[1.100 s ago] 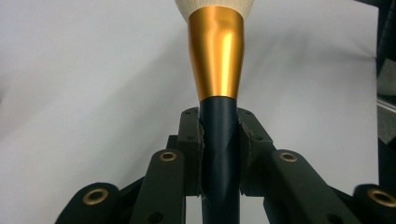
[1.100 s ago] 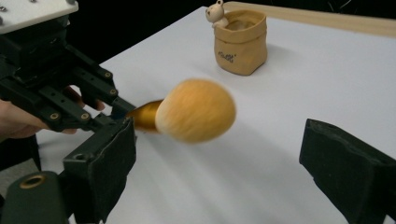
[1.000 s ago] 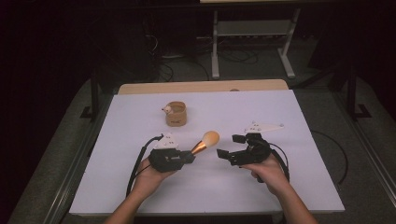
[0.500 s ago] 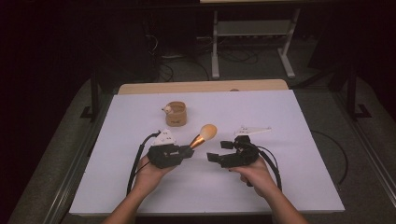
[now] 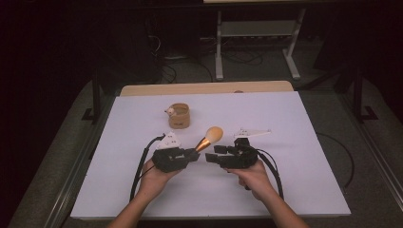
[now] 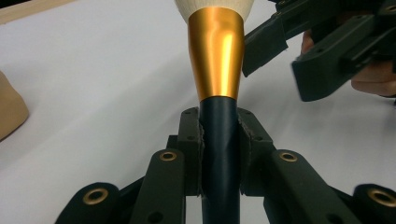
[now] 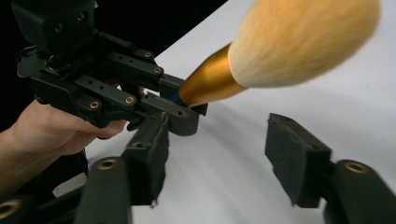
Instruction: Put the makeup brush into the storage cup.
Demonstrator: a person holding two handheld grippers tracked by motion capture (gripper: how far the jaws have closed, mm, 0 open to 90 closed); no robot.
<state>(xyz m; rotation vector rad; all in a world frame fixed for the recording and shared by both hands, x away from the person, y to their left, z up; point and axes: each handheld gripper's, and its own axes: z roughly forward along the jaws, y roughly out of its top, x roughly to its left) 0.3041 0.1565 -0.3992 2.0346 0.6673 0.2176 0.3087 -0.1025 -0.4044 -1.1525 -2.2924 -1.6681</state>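
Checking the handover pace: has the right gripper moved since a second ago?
Yes. The right gripper has shifted left, away from the table's right edge, closing on the brush in the left gripper.

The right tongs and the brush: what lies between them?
Nothing: in the right gripper view, the open right tongs are below the brush, with bare white table between.

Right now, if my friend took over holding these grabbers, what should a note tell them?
Left gripper: fingers shut on the dark handle of the brush, with its fluffy head pointing up and away, off the table.
Right gripper: open, holding nothing, close beside the brush's gold part.
The small tan cup stands farther back on the table, apart from both.
Done: brush picked up.
Left: probably passing the brush to the right gripper, or carrying it to the cup.
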